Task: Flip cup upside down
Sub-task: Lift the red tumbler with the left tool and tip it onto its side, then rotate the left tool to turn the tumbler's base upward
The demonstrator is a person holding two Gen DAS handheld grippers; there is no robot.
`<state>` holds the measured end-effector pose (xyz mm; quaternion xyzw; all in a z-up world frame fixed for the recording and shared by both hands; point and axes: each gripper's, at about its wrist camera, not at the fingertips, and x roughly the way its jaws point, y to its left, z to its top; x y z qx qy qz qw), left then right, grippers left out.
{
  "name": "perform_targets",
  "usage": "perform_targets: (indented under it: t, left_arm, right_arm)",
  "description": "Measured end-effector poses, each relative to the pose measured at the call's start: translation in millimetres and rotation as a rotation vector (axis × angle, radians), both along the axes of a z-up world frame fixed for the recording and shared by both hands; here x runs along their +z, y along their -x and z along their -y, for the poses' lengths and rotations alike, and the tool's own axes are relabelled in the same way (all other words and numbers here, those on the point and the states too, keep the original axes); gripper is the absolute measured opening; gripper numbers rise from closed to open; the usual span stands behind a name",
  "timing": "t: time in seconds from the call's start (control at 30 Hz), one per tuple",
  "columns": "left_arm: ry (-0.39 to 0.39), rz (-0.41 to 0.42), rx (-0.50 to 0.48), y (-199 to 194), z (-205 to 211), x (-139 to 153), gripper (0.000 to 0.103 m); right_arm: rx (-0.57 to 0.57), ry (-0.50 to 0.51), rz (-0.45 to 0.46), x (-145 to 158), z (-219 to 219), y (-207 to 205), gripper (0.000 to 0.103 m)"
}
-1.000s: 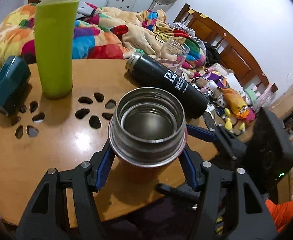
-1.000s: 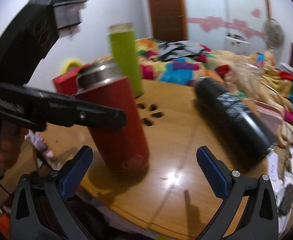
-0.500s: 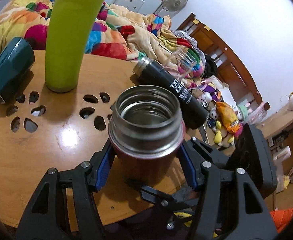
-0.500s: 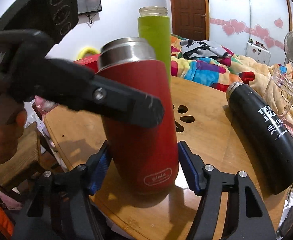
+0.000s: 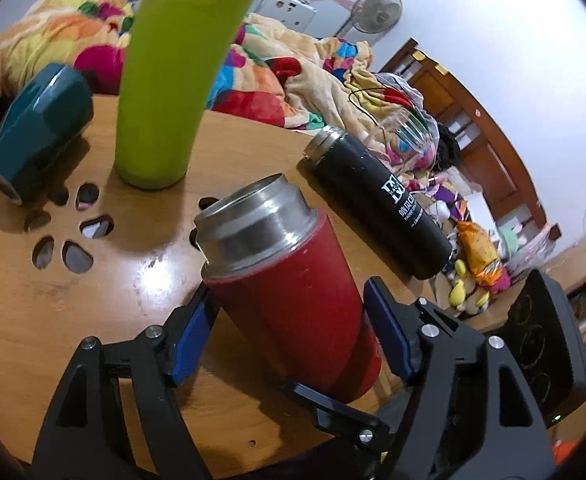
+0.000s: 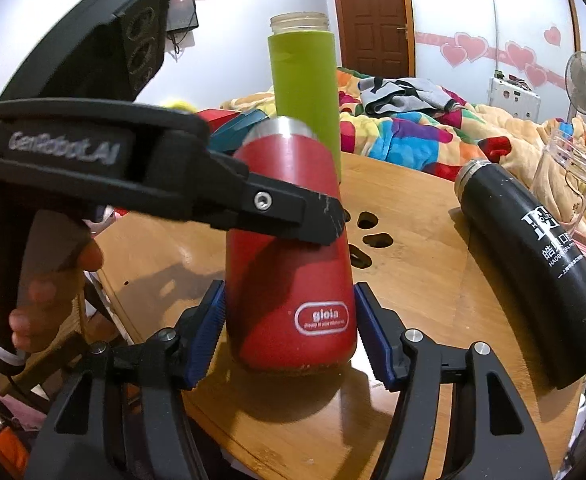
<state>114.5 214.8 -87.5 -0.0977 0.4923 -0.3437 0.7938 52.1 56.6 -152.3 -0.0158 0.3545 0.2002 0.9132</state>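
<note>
Blue pads of our left gripper (image 5: pixel 289 340) clamp the red cup (image 5: pixel 289 300) at mid-body, its long axis tilting, steel mouth leaning away over the wooden table (image 5: pixel 53 300); our right gripper (image 6: pixel 289 336) pinches its base, equally near.

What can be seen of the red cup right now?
The red cup is a matte red flask with a bare steel neck and open mouth, lidless, with a white "gioia" logo near its base. It tilts, base low by the wooden table. The left gripper straddles its body; the right gripper brackets its lower end. Whether the pads press it is unclear.
</note>
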Motion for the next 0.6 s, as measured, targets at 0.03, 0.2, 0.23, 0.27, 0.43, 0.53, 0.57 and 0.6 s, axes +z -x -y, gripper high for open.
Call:
perform_targets:
  t: [0.03,0.2,0.23,0.27,0.43,0.53,0.57,0.6]
  left_arm:
    - [0.005,-0.006,0.004,-1.0,-1.6,-1.5,0.074]
    - [-0.022,-0.007,0.042,-1.6,-5.3,-5.4,0.080]
    - [-0.021,-0.008,0.044,-1.5,-5.8,-6.8,0.081]
    - [-0.032,-0.003,0.052,-1.1,-6.7,-7.7,0.081]
    - [-0.090,0.024,0.069,-0.1,-6.6,-8.3,0.084]
    - [-0.121,0.061,0.069,3.4,-6.1,-3.7,0.084]
    - [-0.144,0.085,0.072,6.1,-5.0,-0.5,0.084]
    - [-0.165,0.107,0.075,8.5,-4.2,2.5,0.084]
  right_arm:
    - [0.001,0.000,-0.001,-0.1,-0.8,-0.2,0.059]
    - [0.008,-0.004,-0.010,-1.7,-3.5,-1.1,0.059]
    - [0.011,-0.004,-0.011,-2.3,-4.1,-0.7,0.059]
    - [0.011,-0.006,-0.012,-2.7,-4.6,0.2,0.059]
    - [0.027,0.008,-0.016,-5.7,-9.5,3.2,0.059]
    - [0.032,0.017,-0.015,-5.7,-11.2,3.0,0.059]
    - [0.030,0.019,-0.015,-5.6,-11.4,2.9,0.059]
    - [0.028,0.018,-0.017,-5.9,-11.3,2.7,0.059]
